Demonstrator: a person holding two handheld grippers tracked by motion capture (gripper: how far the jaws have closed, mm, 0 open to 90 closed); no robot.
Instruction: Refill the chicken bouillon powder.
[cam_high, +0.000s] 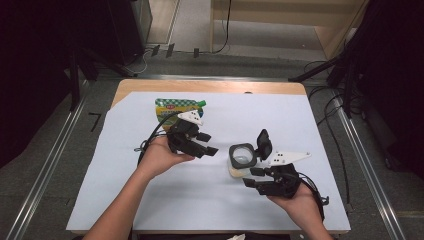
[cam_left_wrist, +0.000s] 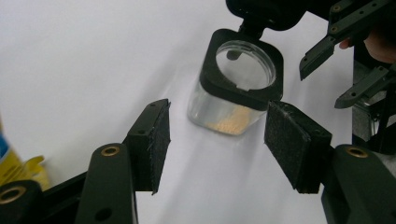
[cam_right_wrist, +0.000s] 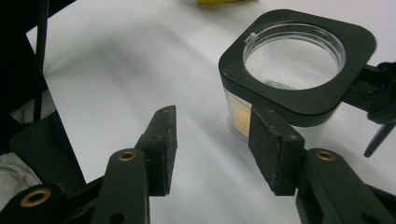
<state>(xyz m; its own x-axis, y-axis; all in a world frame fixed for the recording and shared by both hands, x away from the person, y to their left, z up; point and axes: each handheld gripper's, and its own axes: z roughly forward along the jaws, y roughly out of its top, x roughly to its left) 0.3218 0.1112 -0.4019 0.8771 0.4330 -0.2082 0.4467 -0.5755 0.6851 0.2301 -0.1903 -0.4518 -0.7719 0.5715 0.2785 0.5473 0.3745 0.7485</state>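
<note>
A clear jar (cam_high: 243, 156) with a black square collar stands right of the table's middle, its flip lid (cam_high: 264, 143) swung up and back. A little tan powder lies in the jar (cam_left_wrist: 240, 79) at the bottom. My left gripper (cam_high: 207, 143) hovers to the jar's left, pointing at it, open and empty (cam_left_wrist: 224, 140). My right gripper (cam_high: 252, 177) sits just in front of the jar, open and empty (cam_right_wrist: 212, 149). Its right pad (cam_right_wrist: 271, 149) is close to a corner of the jar (cam_right_wrist: 294, 65); I cannot tell if they touch.
A green and yellow pouch (cam_high: 175, 109) lies at the back, behind the left hand. A white sheet (cam_high: 150, 200) covers the wooden table. The right gripper (cam_left_wrist: 324, 84) shows beyond the jar in the left gripper view. Cables trail from both grippers.
</note>
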